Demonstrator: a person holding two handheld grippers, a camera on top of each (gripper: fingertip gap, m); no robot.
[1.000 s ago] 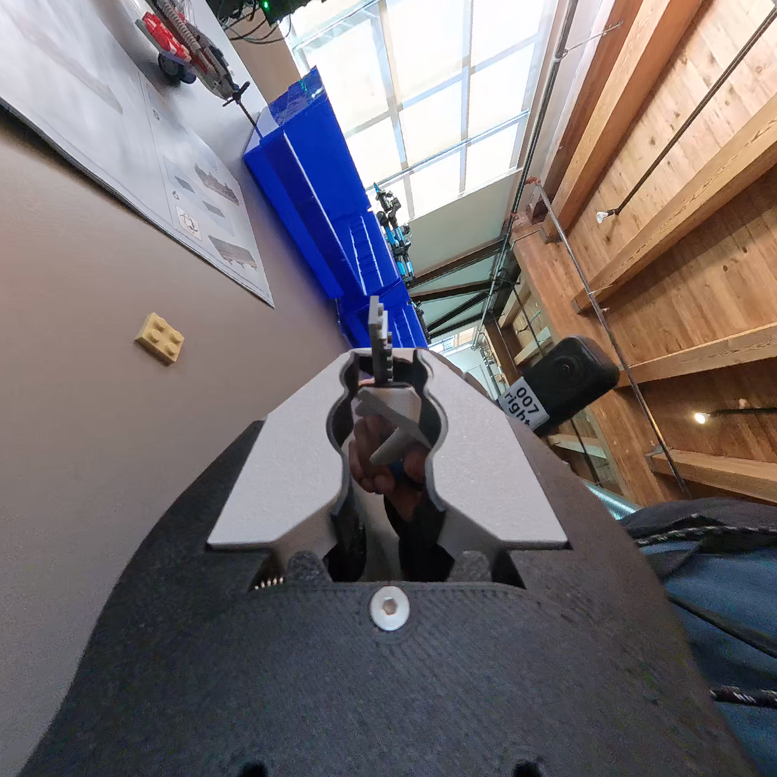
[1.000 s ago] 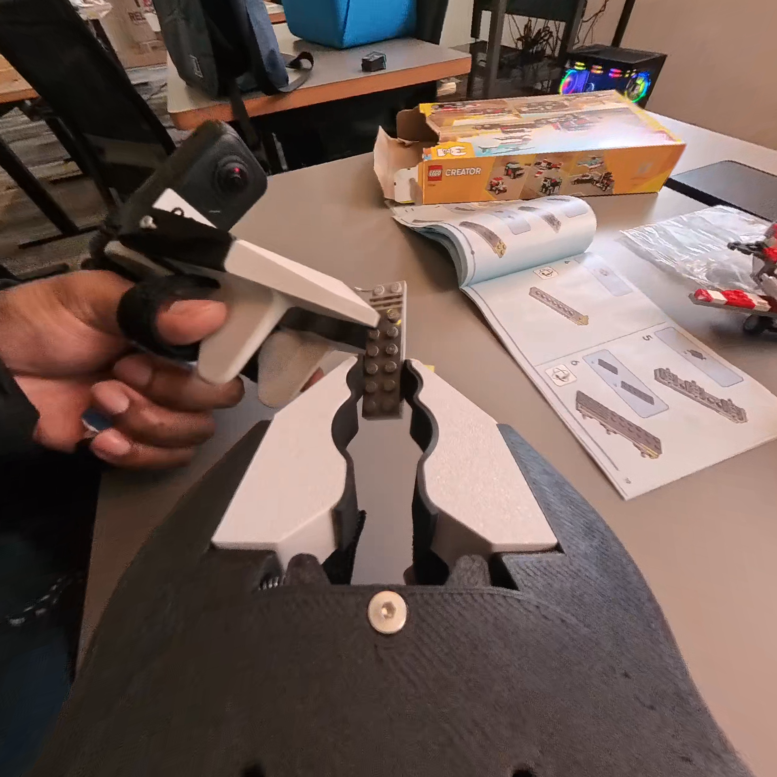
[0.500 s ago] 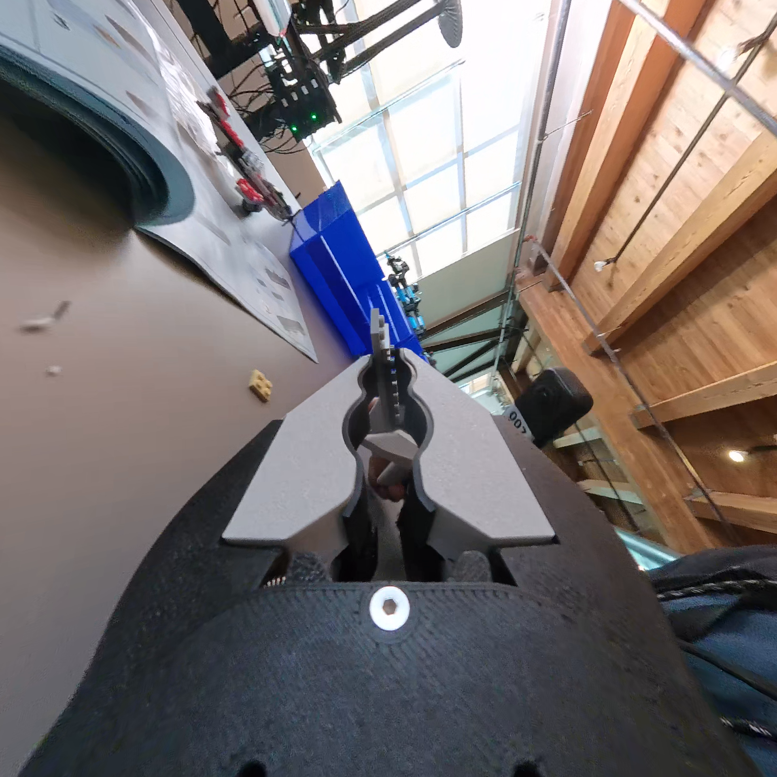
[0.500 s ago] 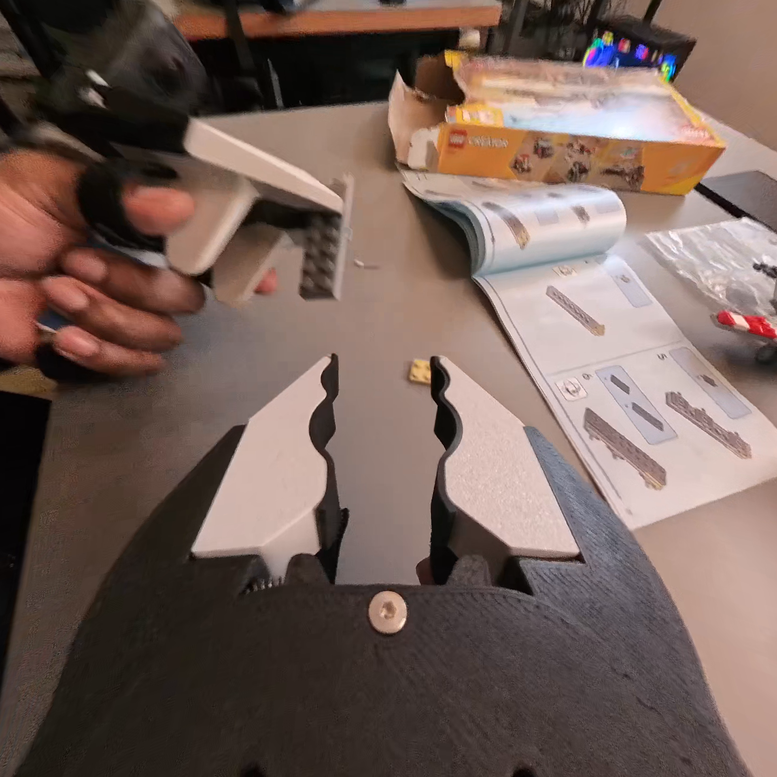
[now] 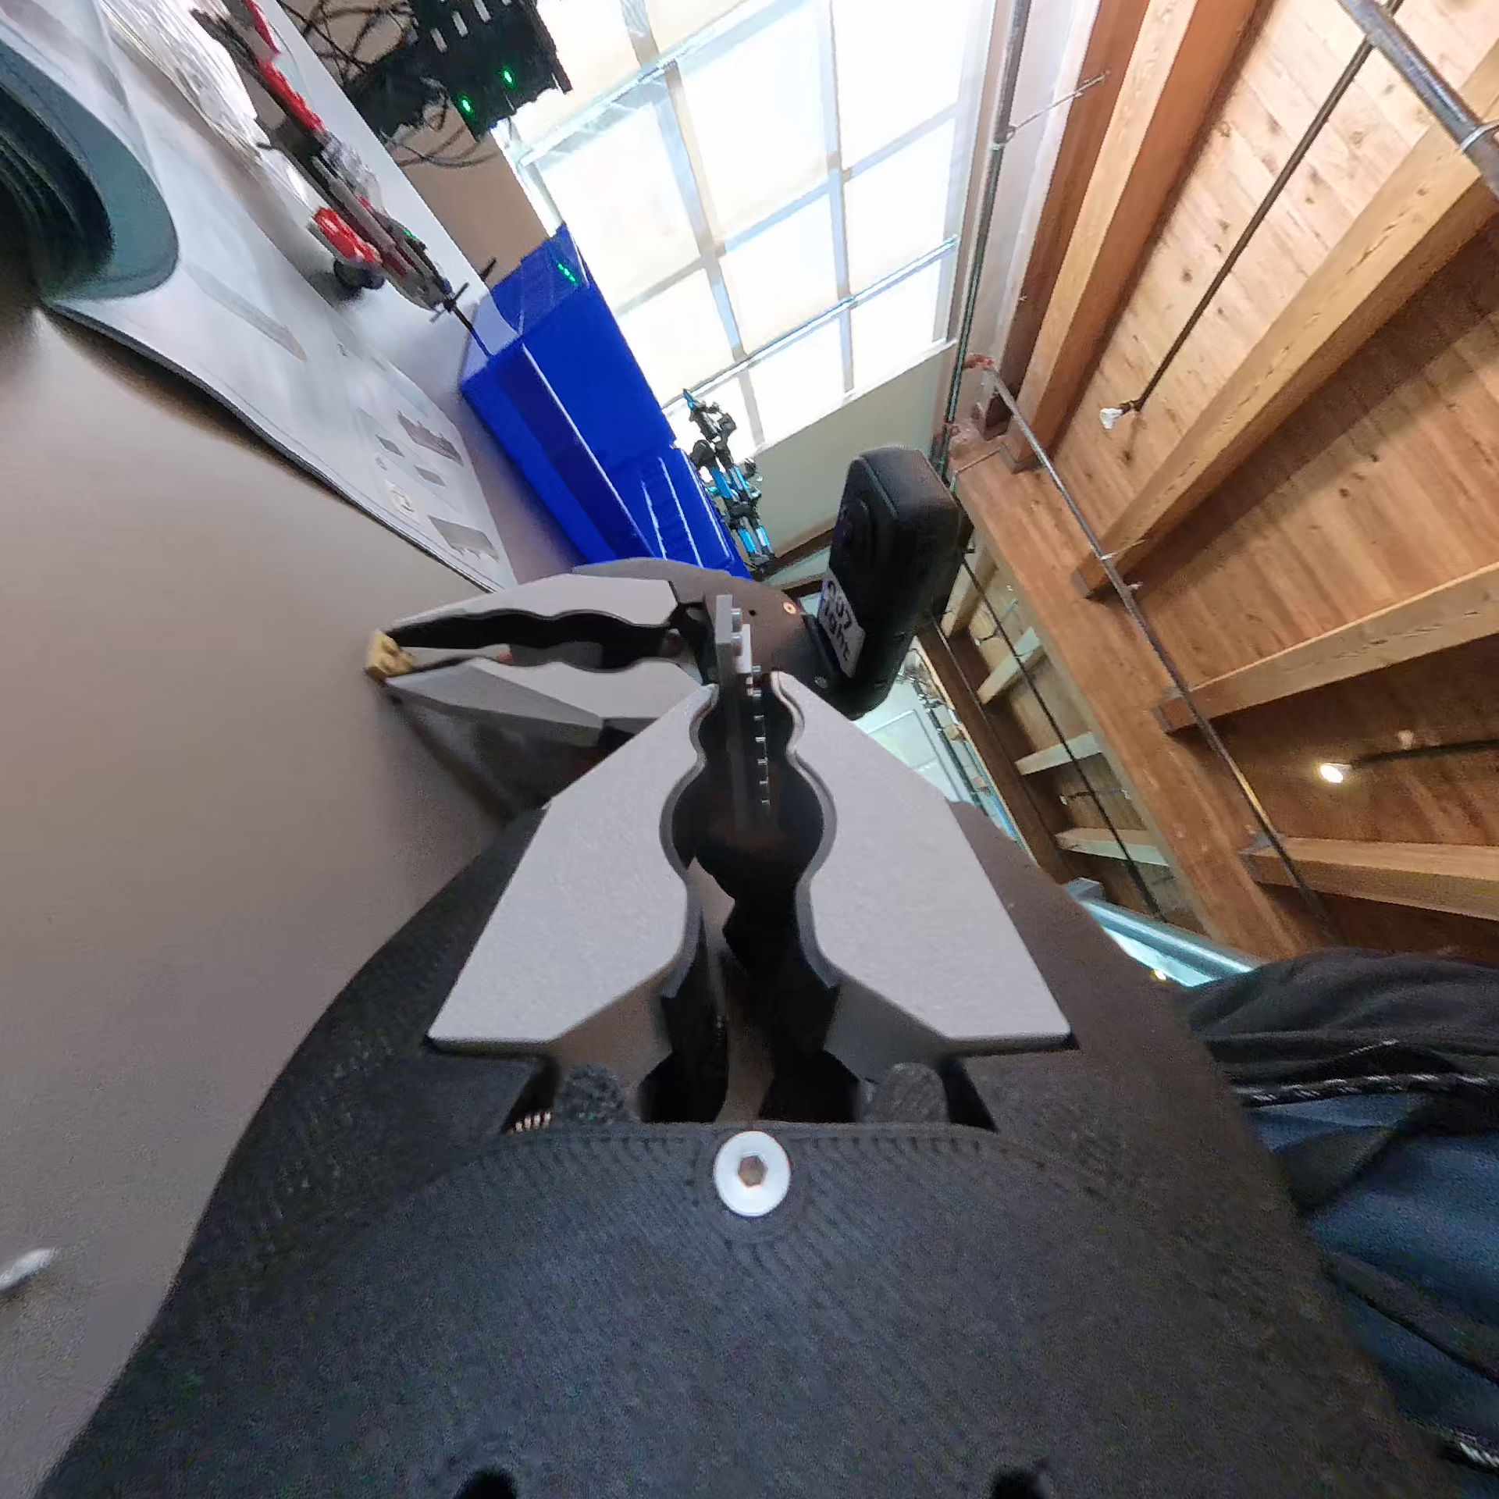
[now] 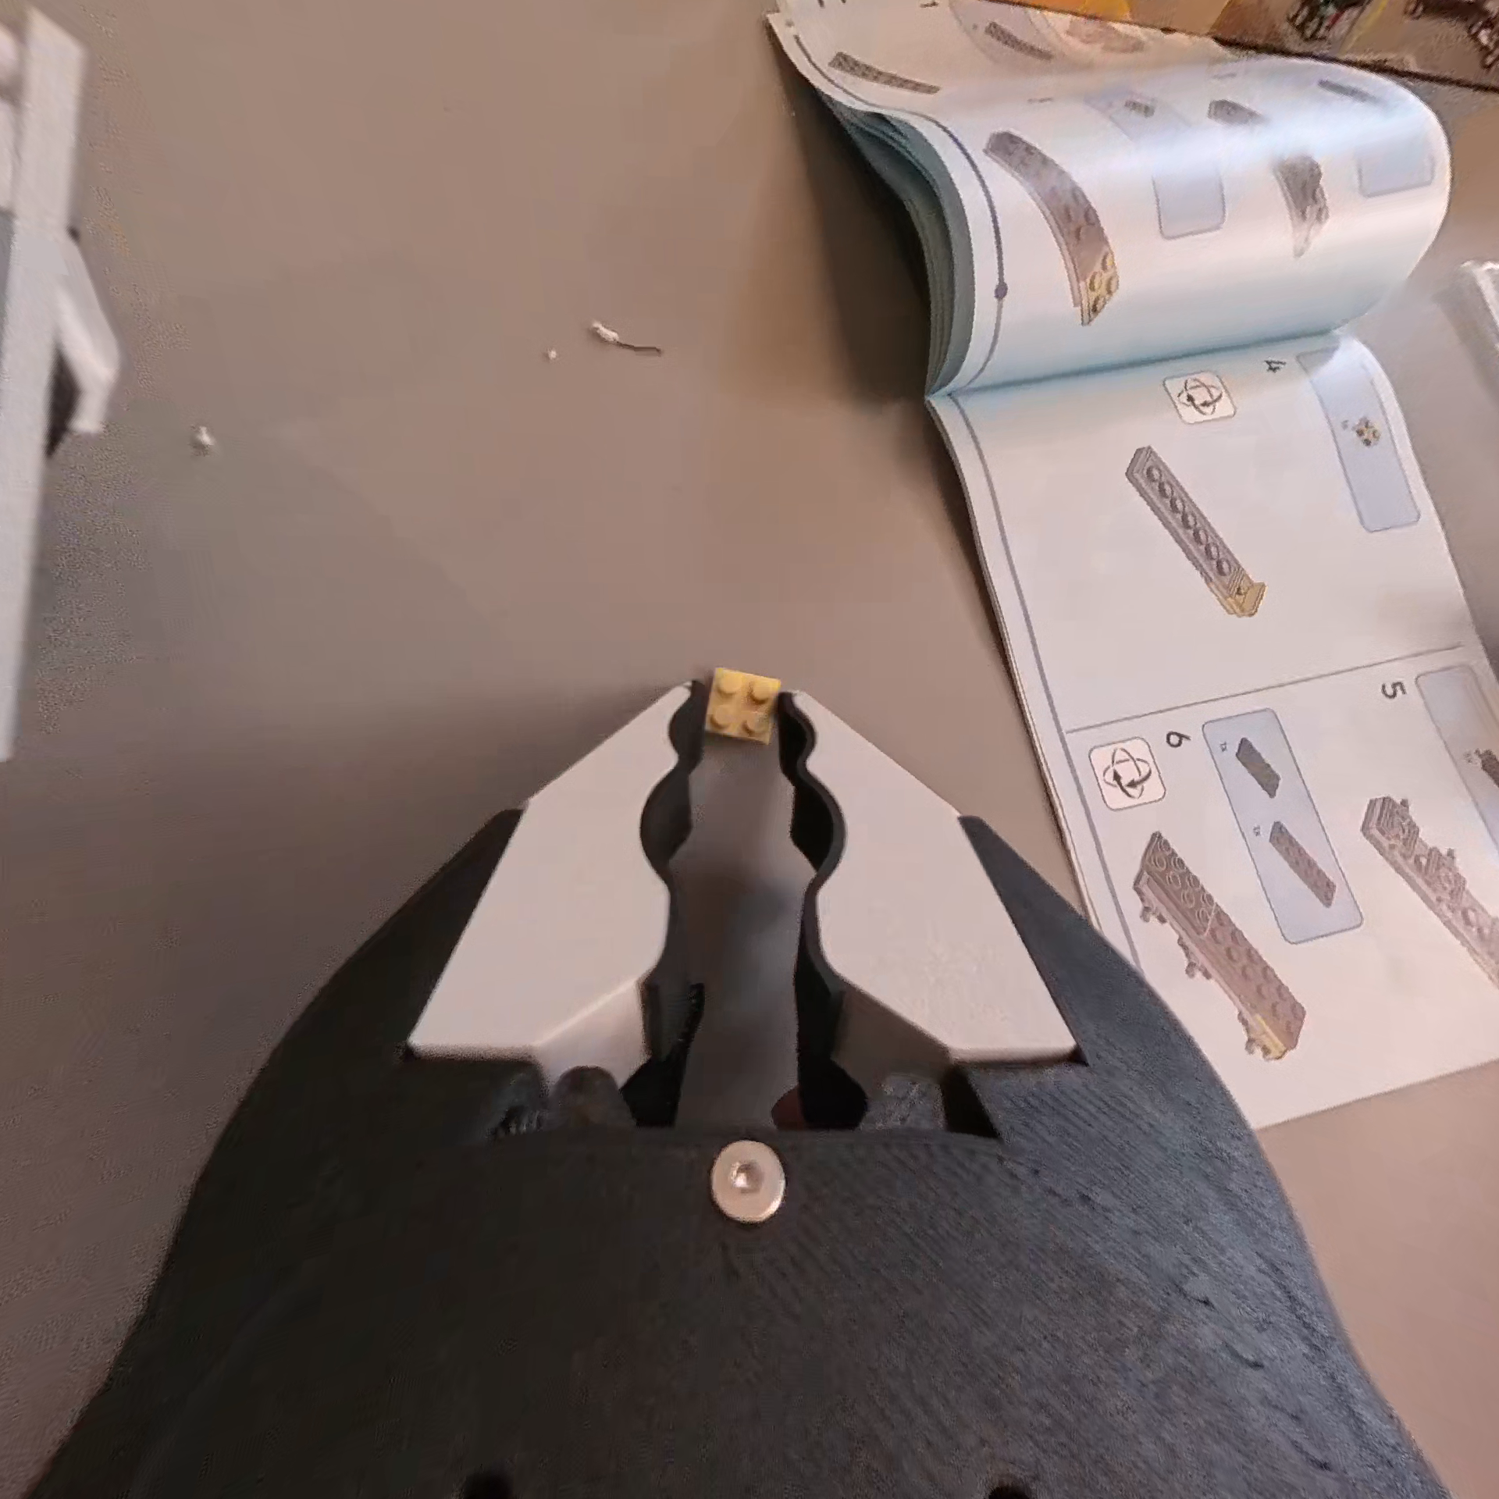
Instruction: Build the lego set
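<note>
Both tongs grip: left tongs (image 5: 745, 699) a grey plate (image 5: 740, 714), right tongs (image 6: 740, 699) a tan plate (image 6: 741, 703).

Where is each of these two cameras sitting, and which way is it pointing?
Left wrist view: on the left gripper, rolled sideways along the table; its fingers clamp a grey plate.
Right wrist view: on the right gripper, looking down at the table; its fingertips flank a tan brick.
Shared: the tan brick, right gripper, instruction booklet.

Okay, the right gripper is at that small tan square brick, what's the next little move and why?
Probably lift: the right gripper fingertips bracket the small tan square brick on the grey table, while the left gripper holds the grey studded plate waiting.
</note>
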